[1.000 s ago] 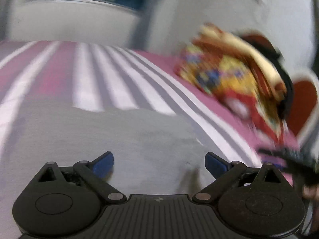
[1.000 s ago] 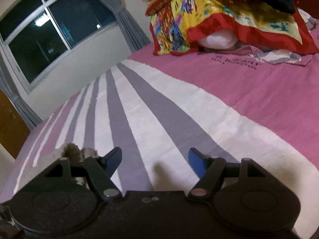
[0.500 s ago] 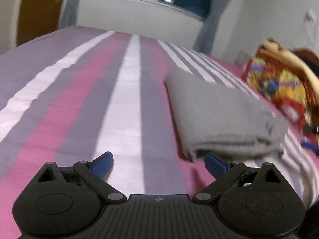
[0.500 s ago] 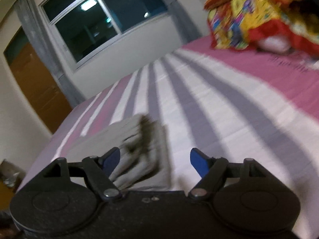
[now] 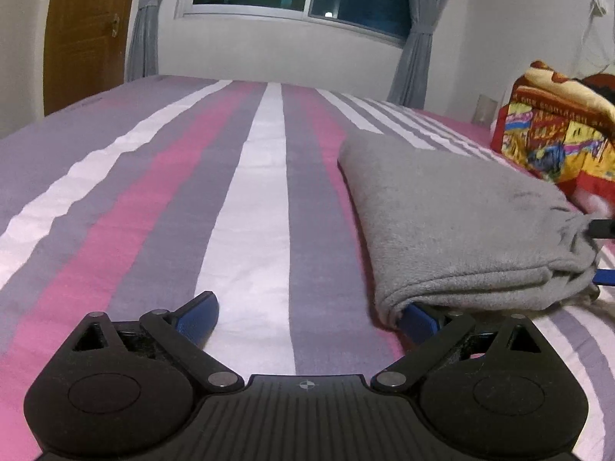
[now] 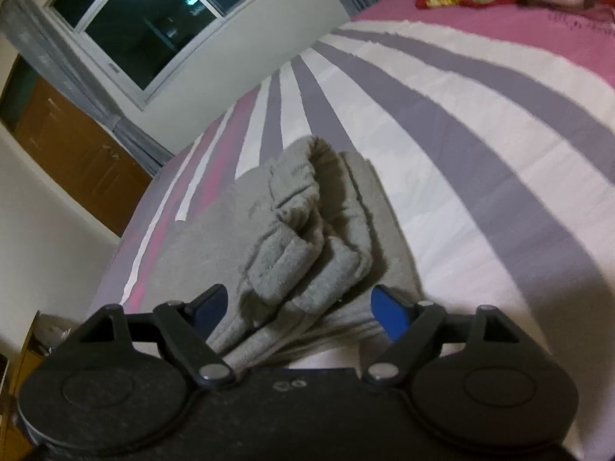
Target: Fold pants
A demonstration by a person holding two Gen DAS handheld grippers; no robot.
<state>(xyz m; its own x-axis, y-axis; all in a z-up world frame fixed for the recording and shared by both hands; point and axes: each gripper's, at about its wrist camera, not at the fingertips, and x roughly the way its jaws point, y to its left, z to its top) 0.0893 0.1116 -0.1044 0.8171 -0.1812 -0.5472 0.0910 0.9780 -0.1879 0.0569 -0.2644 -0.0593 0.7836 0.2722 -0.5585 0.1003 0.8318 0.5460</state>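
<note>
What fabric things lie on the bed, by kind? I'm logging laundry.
Folded grey pants: 1
Colourful blanket pile: 1
Striped bedsheet: 1
Total: 3

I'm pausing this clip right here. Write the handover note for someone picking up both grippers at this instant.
Left gripper: open, low over the striped bedspread, its right finger at the near corner of the grey pants, gripping nothing.
Right gripper: open, straddling the pants' bunched end, not closed on it.
Pants: folded into a compact stack on the bed, beside the colourful blanket pile.
Done: the main folds look finished.
Left: the bunched end looks untidy; probably neaten it, then withdraw.
</note>
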